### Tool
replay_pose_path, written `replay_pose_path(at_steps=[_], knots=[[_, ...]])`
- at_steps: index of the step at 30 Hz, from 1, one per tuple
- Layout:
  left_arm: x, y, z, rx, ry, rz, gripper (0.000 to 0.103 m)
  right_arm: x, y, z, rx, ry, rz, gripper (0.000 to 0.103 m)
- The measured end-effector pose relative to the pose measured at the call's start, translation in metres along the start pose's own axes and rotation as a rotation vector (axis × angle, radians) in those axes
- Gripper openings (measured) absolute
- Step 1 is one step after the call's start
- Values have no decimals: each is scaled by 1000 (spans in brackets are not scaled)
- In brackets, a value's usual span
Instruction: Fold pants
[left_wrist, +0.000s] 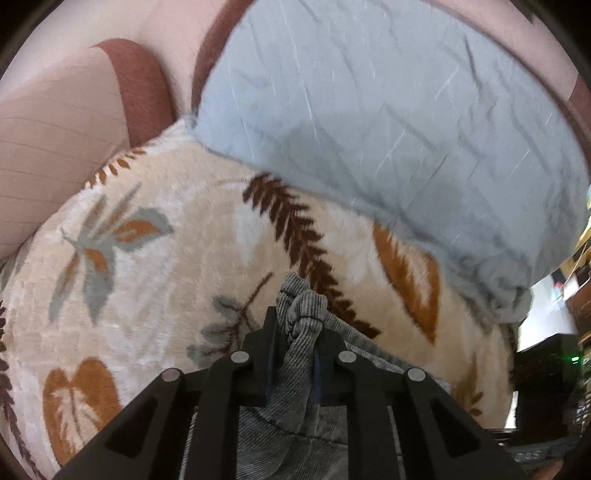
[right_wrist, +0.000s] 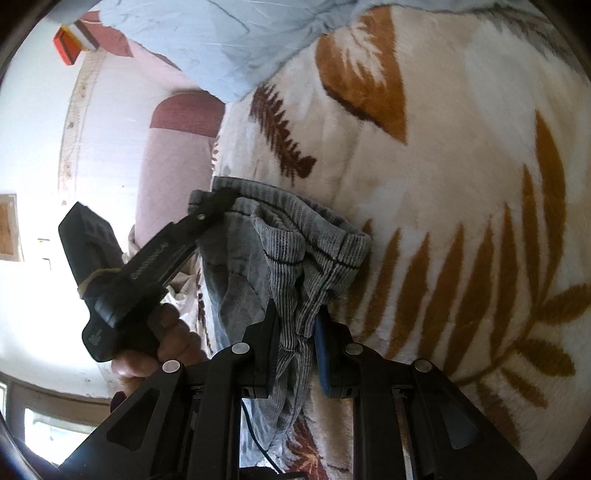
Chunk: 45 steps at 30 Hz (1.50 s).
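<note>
1. Left wrist view: at nine o'clock a pink sofa arm edges the frame, and a plush leaf-print blanket fills the middle.
2. At six o'clock the left gripper is pinched tight on a bunched ridge of the grey corduroy pants. The cloth stands up between the pads and spills down toward the camera.
3. From twelve to three o'clock a pale blue quilt lies over the far part of the blanket, apart from the pants.
4. Right wrist view: at nine o'clock a hand holds the left gripper, whose tip bites the far edge of the pants.
5. At six o'clock the right gripper is clamped on a nearer fold of the same garment.
6. From one to five o'clock the blanket lies bare.
7. The relation that counts: the pants hang as a slack band between the two grips, its long axis running from ten to six o'clock. Both grippers hold cloth already, so I judge the next move to be drawing them apart to stretch the band, then laying it on the blanket toward three o'clock.
</note>
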<state>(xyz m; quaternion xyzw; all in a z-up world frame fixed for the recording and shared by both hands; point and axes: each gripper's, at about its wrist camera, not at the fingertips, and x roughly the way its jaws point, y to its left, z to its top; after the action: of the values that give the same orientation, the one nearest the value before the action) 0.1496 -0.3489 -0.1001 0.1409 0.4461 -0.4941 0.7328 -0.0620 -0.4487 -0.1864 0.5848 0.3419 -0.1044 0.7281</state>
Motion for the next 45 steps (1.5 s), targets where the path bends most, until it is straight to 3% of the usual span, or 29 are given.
replay_pose_path(at_steps=[11,18,28,29,32,35,37,40,43,45], knots=[[-81,31,-15,-61,-114,19,17,-14,43,-22,-147,-10,110,16],[-112,58,-51,-109,-133,74,17,-4,79,-50,-273,110,217,16],[-125,104,-106,-196,-120,156,18,56,108,-111,-372,262,169,16],[-127,107,-110,-201,-117,177,22,62,110,-115,-376,274,162,17],[-132,123,-126,-245,-106,232,25,81,115,-129,-399,322,142,20],[-147,138,-142,-294,-119,295,25,96,117,-141,-425,386,121,32],[-162,150,-155,-344,-130,308,25,106,116,-149,-417,455,115,46],[-183,156,-175,-388,-135,324,25,109,118,-151,-416,528,124,50],[-199,149,-194,-398,-145,314,25,101,120,-140,-409,512,152,50],[-204,136,-204,-411,-162,287,25,91,117,-123,-377,448,155,51]])
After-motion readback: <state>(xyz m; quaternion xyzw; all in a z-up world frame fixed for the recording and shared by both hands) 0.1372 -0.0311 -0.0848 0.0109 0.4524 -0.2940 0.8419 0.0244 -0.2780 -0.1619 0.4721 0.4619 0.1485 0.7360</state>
